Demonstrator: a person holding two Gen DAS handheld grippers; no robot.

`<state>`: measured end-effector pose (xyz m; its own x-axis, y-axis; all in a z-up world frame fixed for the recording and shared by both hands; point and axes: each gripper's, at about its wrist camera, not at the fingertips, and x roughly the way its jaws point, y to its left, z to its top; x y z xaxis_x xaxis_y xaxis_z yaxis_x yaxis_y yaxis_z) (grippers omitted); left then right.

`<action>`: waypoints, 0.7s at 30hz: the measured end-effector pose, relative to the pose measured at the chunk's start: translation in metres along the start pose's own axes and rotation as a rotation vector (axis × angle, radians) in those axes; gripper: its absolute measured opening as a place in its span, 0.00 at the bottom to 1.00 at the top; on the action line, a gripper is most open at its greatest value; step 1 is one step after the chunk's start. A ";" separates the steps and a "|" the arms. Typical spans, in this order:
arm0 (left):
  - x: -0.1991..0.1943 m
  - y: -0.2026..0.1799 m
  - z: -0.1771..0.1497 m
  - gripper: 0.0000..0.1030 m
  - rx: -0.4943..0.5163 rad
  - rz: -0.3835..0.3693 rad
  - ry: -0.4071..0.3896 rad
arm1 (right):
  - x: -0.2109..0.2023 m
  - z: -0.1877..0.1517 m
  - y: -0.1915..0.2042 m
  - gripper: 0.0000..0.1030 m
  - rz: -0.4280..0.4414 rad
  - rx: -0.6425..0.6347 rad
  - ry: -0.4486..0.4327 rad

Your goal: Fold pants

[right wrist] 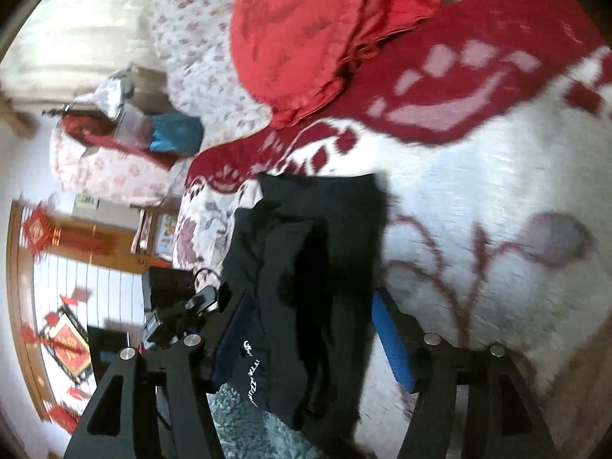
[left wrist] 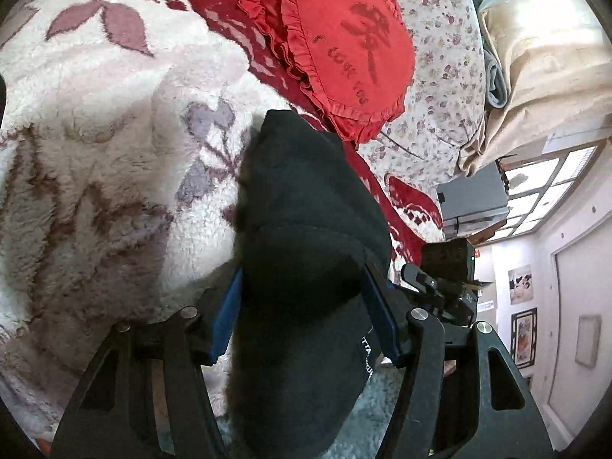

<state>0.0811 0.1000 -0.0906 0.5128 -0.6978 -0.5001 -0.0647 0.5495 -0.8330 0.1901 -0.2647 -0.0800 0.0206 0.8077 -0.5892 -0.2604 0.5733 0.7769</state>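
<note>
The black pants with white lettering near one edge are bunched up over a fluffy white and red blanket. My left gripper has its blue pads against both sides of the black cloth and grips it. In the right wrist view the pants hang as a folded bundle between the fingers of my right gripper. Its left pad lies under the cloth and its right pad stands apart from it, so the jaws look open. The other gripper's body shows at the left.
A red ruffled pillow lies on a floral quilt beyond the pants. A beige curtain and a window are at the right of the left view. A teal shaggy rug shows below. A cluttered bedside is at the left.
</note>
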 end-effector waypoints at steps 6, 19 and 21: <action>0.002 -0.004 -0.003 0.37 0.000 0.076 0.001 | 0.009 0.004 0.004 0.35 -0.106 -0.081 0.029; 0.041 -0.054 0.027 0.23 0.200 0.190 -0.030 | -0.017 0.034 0.008 0.07 -0.275 -0.197 -0.116; 0.047 -0.051 0.031 0.27 0.184 0.215 -0.025 | -0.016 0.040 -0.001 0.08 -0.259 -0.162 -0.094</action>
<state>0.1353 0.0532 -0.0639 0.5255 -0.5454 -0.6530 -0.0195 0.7596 -0.6501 0.2281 -0.2726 -0.0623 0.1936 0.6510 -0.7340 -0.3850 0.7385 0.5535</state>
